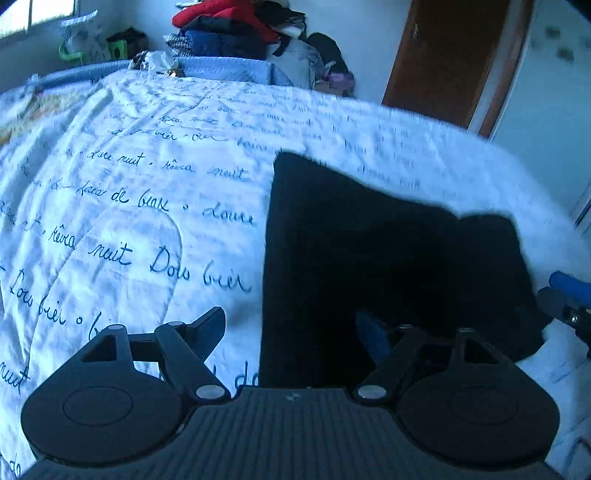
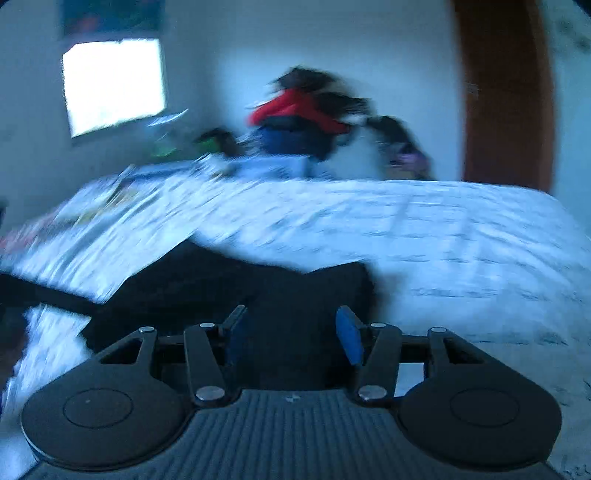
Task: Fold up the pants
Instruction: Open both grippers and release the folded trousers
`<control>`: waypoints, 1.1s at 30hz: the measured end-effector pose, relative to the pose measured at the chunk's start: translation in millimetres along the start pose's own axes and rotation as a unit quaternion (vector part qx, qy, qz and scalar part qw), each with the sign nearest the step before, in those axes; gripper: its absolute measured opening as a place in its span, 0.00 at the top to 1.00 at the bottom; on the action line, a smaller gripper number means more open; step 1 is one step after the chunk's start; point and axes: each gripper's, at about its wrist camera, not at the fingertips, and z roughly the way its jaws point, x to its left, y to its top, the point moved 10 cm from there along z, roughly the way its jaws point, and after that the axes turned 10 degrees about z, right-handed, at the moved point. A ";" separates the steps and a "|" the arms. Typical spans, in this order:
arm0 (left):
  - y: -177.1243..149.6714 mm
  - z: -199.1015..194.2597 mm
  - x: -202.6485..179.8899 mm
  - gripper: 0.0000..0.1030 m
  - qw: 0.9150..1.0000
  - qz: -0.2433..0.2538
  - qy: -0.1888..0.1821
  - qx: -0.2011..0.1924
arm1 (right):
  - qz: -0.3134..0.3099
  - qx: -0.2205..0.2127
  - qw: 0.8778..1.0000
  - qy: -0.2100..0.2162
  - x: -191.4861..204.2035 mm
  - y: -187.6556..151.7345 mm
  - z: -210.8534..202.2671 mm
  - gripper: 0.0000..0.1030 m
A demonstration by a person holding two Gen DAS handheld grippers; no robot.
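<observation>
White quilted bedspread with blue handwritten script covers the whole bed, and beyond it a heap of red and dark clothes sits against the far wall beside a brown wooden door. Just ahead of the left gripper lie the black pants, spread flat on the bedspread as a compact block with a stepped far edge. That gripper's jaws stand wide apart with nothing clamped; one finger is over bare bedspread, the other over the dark cloth. The right gripper points at the same pants from their other side, jaws roughly half open, blue pads clear of the fabric as far as the blur lets me judge. From the short, layered shape I'd say at least one fold is already made and both grippers have let go. What seems left is perhaps a final fold or some tidying of the uneven far edge.
</observation>
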 end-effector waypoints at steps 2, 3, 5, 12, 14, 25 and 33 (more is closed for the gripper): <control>-1.8 5.1 -0.3 0.20 1.000 0.005 0.014 0.002 | -0.028 0.031 0.999 -0.015 4.4 -16.4 13.1 0.51; -0.7 3.7 0.0 0.22 1.000 -0.002 0.014 0.003 | -0.031 0.043 0.998 -0.028 -0.4 -22.5 17.4 0.51; 2.4 -9.3 -1.9 0.27 1.000 0.002 0.022 -0.009 | -0.027 0.046 0.996 -0.065 -10.3 -27.6 18.7 0.50; -1.5 -47.4 -32.9 0.20 0.997 0.041 0.039 -0.043 | -0.025 0.006 0.999 -0.048 24.3 -28.9 -11.0 0.28; -5.9 -52.5 -42.2 0.17 0.996 0.054 0.044 -0.048 | -0.043 0.025 0.996 -0.073 24.2 -36.4 -3.1 0.28; -29.4 -61.2 -56.6 0.16 0.997 0.056 0.047 -0.038 | 0.019 0.019 0.998 -0.056 39.7 -33.8 -51.5 0.24; -40.1 -67.9 -54.3 0.12 0.997 0.055 0.045 -0.033 | 0.084 0.058 0.994 -0.045 59.8 -31.9 -85.3 0.13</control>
